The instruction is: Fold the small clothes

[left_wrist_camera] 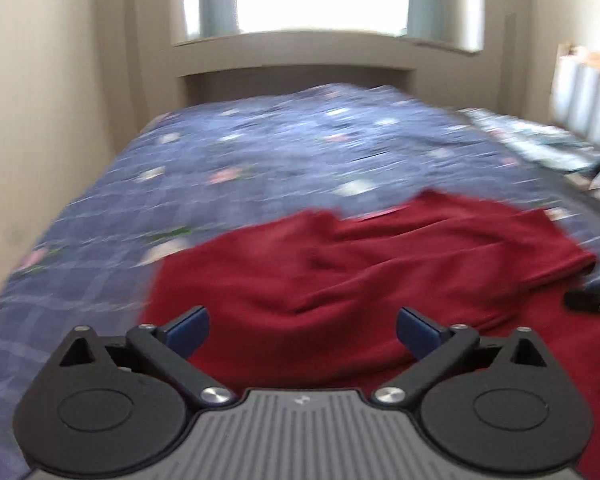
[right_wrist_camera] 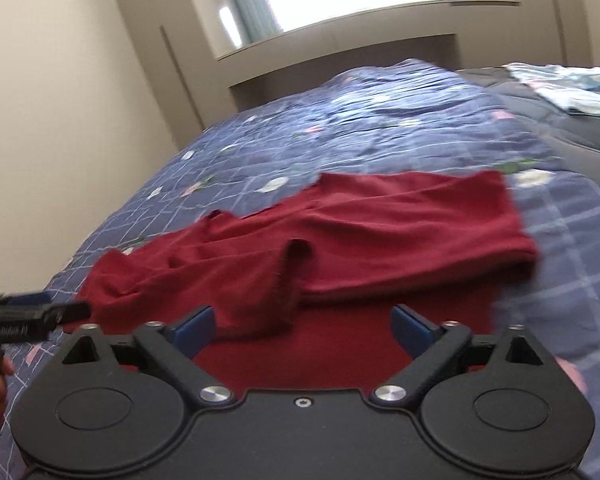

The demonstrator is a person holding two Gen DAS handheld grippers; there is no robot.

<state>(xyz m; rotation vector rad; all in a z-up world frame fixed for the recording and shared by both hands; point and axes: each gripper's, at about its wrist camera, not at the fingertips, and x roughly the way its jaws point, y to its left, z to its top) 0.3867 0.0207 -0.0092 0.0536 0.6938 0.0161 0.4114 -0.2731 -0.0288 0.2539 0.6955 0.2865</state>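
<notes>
Red garment [right_wrist_camera: 340, 240] lay rumpled on the bed's blue quilt [right_wrist_camera: 340, 128], partly doubled over but not neatly folded; most folding seemed left. Left tool [left_wrist_camera: 302, 332] and right tool [right_wrist_camera: 302, 330] hovered over its near edge, both spread, gripping nothing.

Motion blur smears the blue checked bedspread [left_wrist_camera: 260, 152] in the left wrist view, so its small flower prints are only pale smudges. The red garment [left_wrist_camera: 360, 272] runs under the left gripper [left_wrist_camera: 302, 334] and off the lower right corner there, hiding its near hem. In the right wrist view the garment's near edge likewise disappears behind the right gripper [right_wrist_camera: 302, 332]. The left gripper [right_wrist_camera: 28, 316] is cut off by that picture's left edge, its fingertips blurred. A pale patterned cloth [right_wrist_camera: 572, 84], perhaps more clothing, is cropped at the right edge.
</notes>
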